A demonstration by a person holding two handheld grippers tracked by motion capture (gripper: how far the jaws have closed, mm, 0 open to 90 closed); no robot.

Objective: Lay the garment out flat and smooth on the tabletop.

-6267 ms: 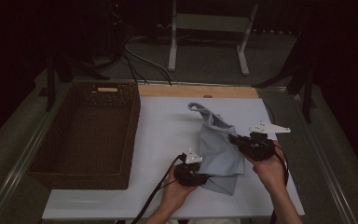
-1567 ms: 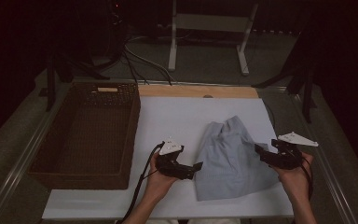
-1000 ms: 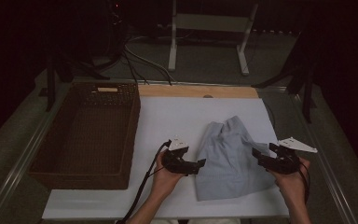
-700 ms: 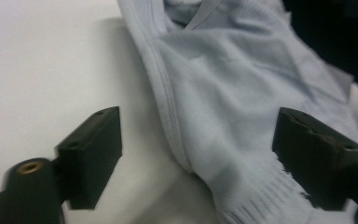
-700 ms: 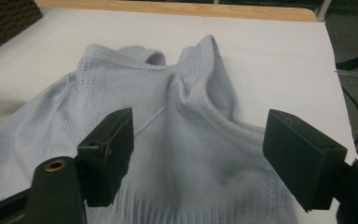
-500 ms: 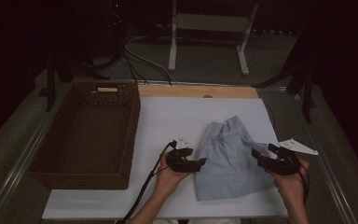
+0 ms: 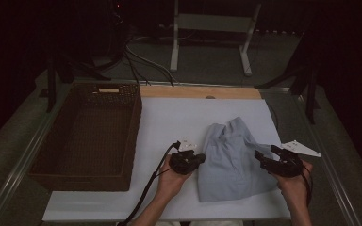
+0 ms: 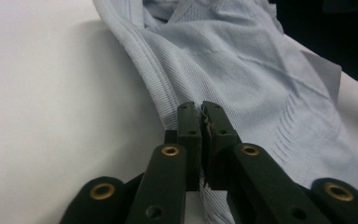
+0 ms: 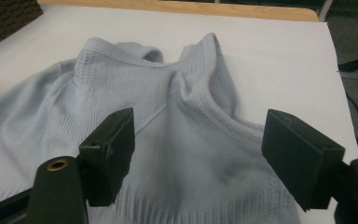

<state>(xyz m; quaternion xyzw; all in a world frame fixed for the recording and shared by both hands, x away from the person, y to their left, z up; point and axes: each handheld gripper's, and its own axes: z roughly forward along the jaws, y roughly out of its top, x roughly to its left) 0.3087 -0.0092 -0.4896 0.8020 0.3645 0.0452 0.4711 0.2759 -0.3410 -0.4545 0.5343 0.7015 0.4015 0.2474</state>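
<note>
Pale blue knit garment point(image 7: 233, 160) lies flat near counter's point(image 7: 179, 117) front right corner, wicker basket point(image 7: 87, 136) well apart at left edge. Left claw point(image 8: 201, 108) just closing, now pinching ribbed hem at garment's left edge. Right claw point(image 9: 193, 140) spread wide over right side, gripping nothing. Risk: thin pinch on stretchy knit may slip on lifting; one-sided pull would bunch or drag garment across counter.

It was a dim lab-like recording space: a white-topped work table point(image 7: 169, 122), loose black cables point(image 7: 136, 56) and a grey metal stand point(image 7: 207, 28) behind.
</note>
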